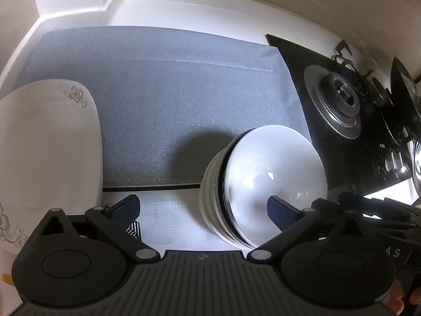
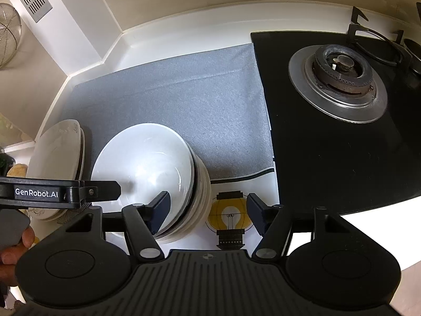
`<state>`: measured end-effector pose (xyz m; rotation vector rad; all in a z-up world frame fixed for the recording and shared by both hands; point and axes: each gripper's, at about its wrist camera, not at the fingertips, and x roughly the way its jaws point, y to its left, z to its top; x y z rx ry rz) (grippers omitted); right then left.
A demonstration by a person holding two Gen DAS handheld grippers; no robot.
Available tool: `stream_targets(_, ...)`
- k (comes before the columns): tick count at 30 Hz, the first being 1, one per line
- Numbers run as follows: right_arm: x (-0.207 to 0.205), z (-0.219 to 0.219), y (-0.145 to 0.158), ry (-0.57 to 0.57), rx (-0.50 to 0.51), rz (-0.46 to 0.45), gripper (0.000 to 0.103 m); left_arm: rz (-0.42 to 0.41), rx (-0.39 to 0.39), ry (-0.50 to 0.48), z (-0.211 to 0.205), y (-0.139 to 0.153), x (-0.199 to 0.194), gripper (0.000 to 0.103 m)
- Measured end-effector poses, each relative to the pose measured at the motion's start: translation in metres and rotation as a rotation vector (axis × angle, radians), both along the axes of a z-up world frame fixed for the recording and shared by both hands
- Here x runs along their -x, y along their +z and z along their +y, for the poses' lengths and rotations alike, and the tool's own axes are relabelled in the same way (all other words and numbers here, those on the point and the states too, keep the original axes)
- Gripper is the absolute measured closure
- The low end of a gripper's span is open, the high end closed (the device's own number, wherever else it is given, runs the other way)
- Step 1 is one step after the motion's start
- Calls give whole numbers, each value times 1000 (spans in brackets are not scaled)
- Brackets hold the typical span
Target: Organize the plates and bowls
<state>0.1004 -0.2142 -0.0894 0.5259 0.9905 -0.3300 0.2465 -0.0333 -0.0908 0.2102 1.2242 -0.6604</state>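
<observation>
A stack of white bowls (image 1: 265,173) stands at the front edge of the grey mat (image 1: 163,100); it also shows in the right wrist view (image 2: 147,168). A stack of white plates with a floral print (image 1: 47,147) lies at the left, also seen in the right wrist view (image 2: 58,152). My left gripper (image 1: 205,208) is open, its right finger over the top bowl's inside and its left finger out over the counter. My right gripper (image 2: 208,210) is open, its left finger inside the top bowl and its right finger outside, straddling the stack's rim.
A black gas hob (image 2: 342,137) with a burner (image 2: 339,79) lies right of the mat. The white counter (image 2: 231,218) in front bears a bulb drawing. Walls close off the back and the left. The left gripper's body (image 2: 52,192) reaches across the plates.
</observation>
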Motion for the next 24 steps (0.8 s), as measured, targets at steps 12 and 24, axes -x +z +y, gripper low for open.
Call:
stream_targets(12, 0, 2, 1, 7, 7, 2, 35, 8, -6, -1, -1, -3, 2, 0)
stream_targets(24, -1, 3, -1, 3, 4, 7, 34, -42, -32, -29, -5, -2, 6, 0)
